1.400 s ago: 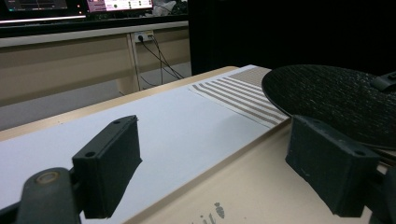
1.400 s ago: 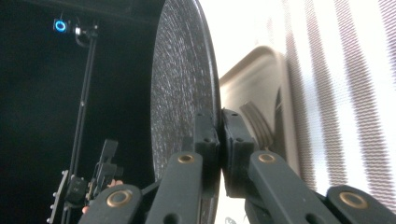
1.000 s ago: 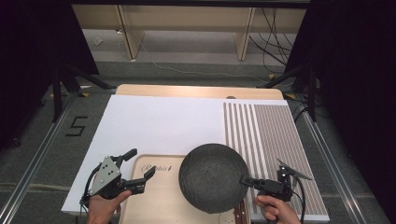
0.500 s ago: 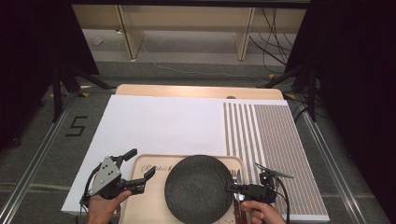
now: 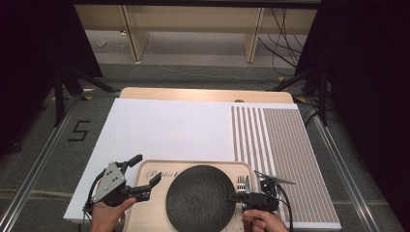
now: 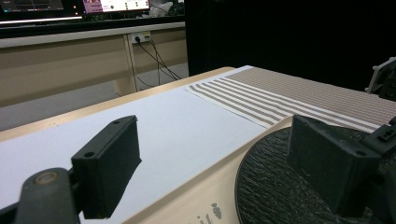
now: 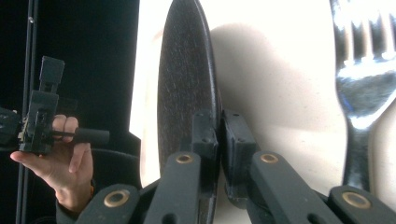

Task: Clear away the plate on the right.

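The black textured plate (image 5: pixel 199 199) is lying over the middle of the wooden tray (image 5: pixel 145 173) at the near edge of the table, and I am pinching its right rim with my right gripper (image 5: pixel 238 197), jaws clamped tight on the edge. A fork (image 5: pixel 240 181) is resting on the tray just beside that grip. My left gripper (image 5: pixel 143 172) is hovering at the tray's left end, jaws spread wide and grasping nothing. Beyond the tray, a white mat (image 5: pixel 169 128) and a striped mat (image 5: pixel 285 145) are covering the table.
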Available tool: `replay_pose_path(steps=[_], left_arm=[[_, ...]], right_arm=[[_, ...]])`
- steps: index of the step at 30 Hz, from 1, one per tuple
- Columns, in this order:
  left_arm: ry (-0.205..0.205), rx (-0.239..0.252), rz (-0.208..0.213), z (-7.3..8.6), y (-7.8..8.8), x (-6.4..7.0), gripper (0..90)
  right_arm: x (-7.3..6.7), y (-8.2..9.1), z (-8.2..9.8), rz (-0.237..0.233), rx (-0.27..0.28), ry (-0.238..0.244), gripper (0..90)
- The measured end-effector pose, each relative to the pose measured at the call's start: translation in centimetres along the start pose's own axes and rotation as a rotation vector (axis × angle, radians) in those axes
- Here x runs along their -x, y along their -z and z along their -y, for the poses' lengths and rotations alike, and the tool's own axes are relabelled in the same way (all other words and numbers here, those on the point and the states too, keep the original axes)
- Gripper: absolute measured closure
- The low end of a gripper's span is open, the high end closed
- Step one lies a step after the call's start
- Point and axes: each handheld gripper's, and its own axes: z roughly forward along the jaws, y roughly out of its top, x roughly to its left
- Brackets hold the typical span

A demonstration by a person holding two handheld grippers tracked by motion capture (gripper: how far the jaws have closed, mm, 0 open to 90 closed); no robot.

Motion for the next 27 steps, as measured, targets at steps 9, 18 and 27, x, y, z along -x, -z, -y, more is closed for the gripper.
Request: replay_pose_path(steps=[9,18,27], left_arm=[[-0.005,0.003,-0.001,0.0,0.0,0.1,16.4],[0.0,-0.002,0.0,0.0,-0.1,0.0,16.4],[-0.006,-0.009,0.003,0.1,-0.1,0.0,16.4]], right_arm=[[-0.2,-0.8,0.2,0.027,-0.006,0.017,86.7],[-0.1,-1.1,-0.1,0.033,0.003,0.015,86.7],[-0.3,-1.5,-0.7,0.051,0.009,0.048,86.2]])
